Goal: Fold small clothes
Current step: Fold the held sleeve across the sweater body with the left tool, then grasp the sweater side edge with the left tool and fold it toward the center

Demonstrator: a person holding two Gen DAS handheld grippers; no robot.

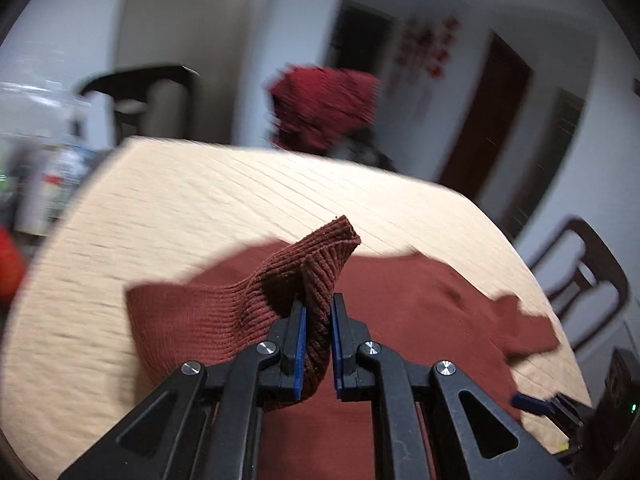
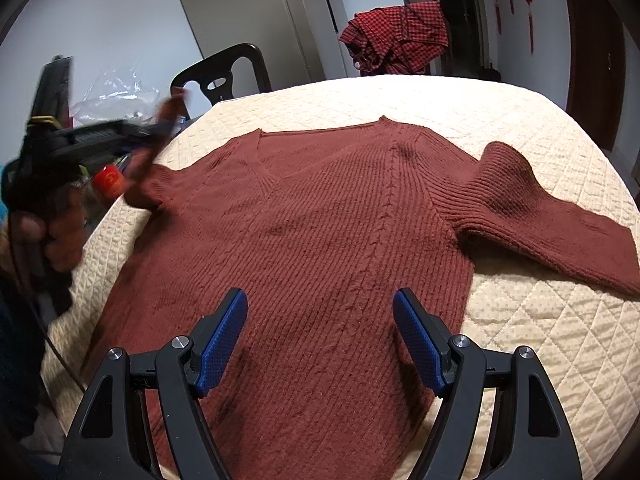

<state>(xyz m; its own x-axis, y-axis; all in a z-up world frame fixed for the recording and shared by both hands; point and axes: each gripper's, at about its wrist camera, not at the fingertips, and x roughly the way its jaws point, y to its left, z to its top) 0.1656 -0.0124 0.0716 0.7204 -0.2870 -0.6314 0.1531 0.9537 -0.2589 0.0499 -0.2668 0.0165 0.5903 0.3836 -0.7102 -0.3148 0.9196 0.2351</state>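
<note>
A rust-red knitted V-neck sweater lies flat, front up, on a cream quilted table cover. Its right sleeve lies bent on the cover. My left gripper is shut on the cuff of the left sleeve and holds it lifted above the table; it also shows blurred in the right wrist view. My right gripper is open and empty, hovering over the sweater's lower body.
A red checked cloth hangs over a chair behind the table. Dark chairs stand at the far left and the right side. Bottles and clear plastic clutter the left edge.
</note>
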